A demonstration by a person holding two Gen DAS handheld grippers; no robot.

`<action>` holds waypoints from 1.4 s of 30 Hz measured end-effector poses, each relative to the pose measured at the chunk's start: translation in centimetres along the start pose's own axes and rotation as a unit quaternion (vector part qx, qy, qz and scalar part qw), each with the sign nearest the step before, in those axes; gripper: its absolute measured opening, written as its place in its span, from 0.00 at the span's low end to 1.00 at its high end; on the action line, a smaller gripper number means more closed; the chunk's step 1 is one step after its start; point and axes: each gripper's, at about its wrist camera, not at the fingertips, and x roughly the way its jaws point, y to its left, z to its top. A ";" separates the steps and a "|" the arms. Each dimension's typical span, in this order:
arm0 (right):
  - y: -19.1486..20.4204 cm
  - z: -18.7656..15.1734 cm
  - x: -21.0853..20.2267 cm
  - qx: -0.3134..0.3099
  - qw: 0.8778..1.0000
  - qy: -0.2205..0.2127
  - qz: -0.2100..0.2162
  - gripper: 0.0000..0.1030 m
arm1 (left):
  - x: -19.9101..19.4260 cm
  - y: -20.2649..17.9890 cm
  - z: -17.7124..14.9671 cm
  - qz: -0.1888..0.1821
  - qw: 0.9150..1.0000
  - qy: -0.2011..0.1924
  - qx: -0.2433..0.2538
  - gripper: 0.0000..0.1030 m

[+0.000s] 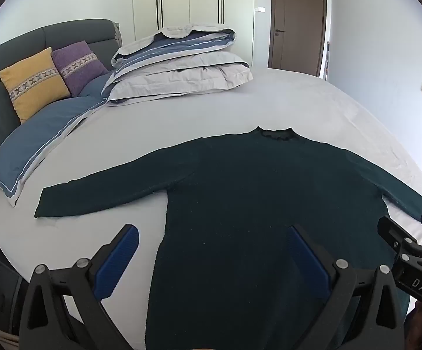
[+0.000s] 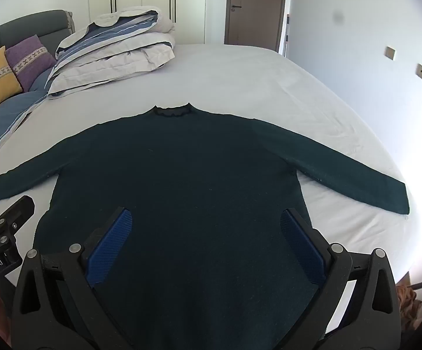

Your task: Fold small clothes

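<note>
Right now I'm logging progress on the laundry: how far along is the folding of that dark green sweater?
Done: the dark green sweater lies flat on the bed sheet, collar away from the cameras, both sleeves spread. In hand: nothing; the left gripper and right gripper hover open over its lower part. Left: every fold, starting with the left sleeve and right sleeve.

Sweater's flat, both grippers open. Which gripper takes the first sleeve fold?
Either; slight edge left. The left gripper straddles the dark green sweater's left edge, near that sleeve. The right gripper sits mid-body.
</note>
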 end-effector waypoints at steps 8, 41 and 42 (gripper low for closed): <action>0.1 0.1 0.0 0.000 1.000 -0.001 0.003 1.00 | 0.0 0.2 0.0 0.004 1.000 -0.001 0.003 1.00; 0.5 -0.3 -0.3 -0.002 1.000 0.001 0.010 1.00 | -0.1 1.7 -1.3 0.004 1.000 0.002 0.001 1.00; 0.5 -0.3 -0.3 -0.002 1.000 0.001 0.010 1.00 | -0.1 1.7 -1.3 0.005 1.000 0.002 0.001 1.00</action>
